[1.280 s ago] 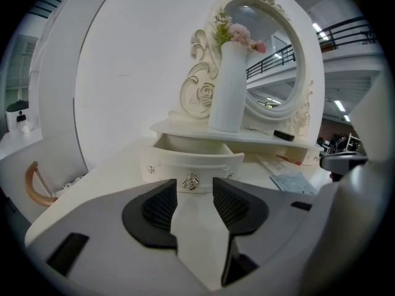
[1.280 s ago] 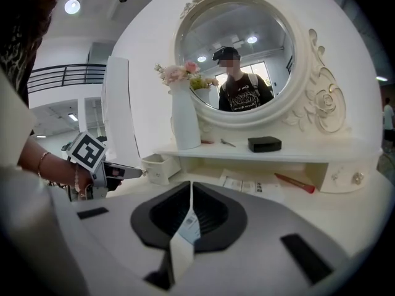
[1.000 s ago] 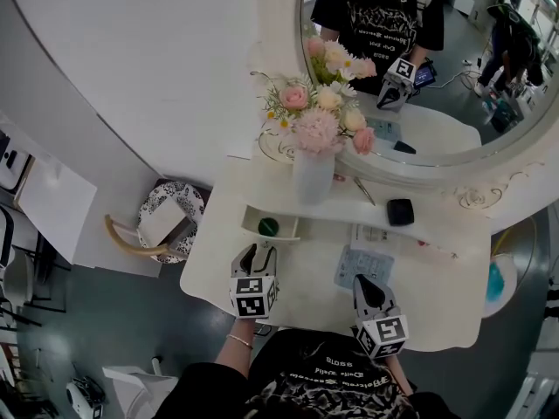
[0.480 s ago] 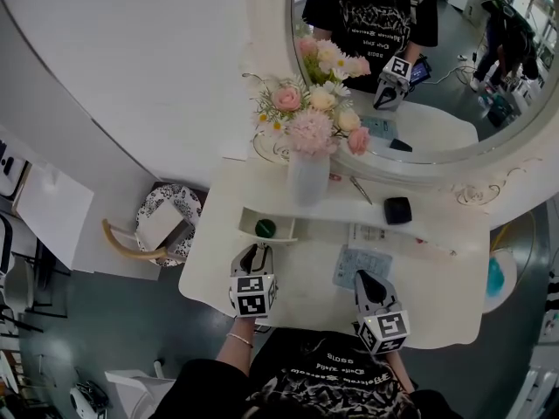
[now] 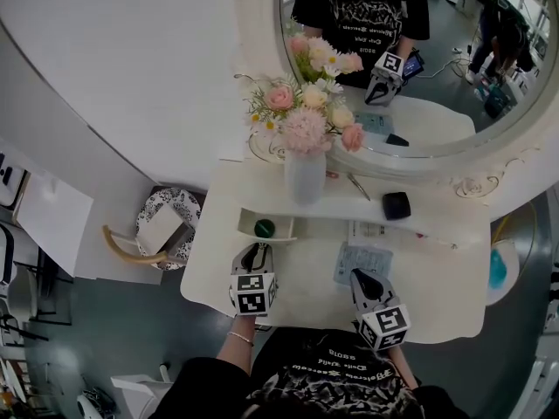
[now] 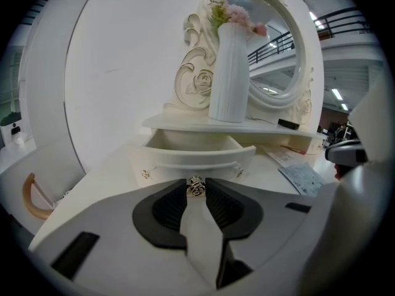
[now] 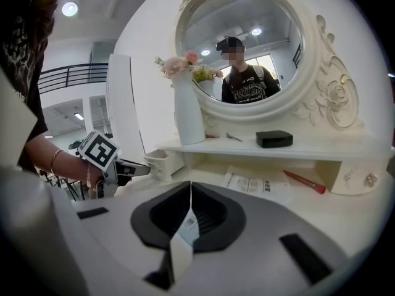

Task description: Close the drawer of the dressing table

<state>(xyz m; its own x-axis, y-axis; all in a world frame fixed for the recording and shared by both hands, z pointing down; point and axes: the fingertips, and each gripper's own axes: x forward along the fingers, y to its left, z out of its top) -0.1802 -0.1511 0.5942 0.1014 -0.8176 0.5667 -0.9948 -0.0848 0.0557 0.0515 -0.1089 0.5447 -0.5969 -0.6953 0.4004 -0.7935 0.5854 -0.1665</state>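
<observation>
Left gripper point(image 5: 256, 251) tilts down, jaws closing round drawer knob point(image 6: 195, 187); right gripper point(image 5: 359, 278) jaws closed.

Bright, even indoor light with glaring ceiling lamps point(image 7: 70, 8); both gripper views bend and darken toward their edges.

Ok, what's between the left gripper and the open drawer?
Only the drawer's metal knob, between the closing jaws of the left gripper, just before the drawer front; the left gripper view shows it.
</observation>
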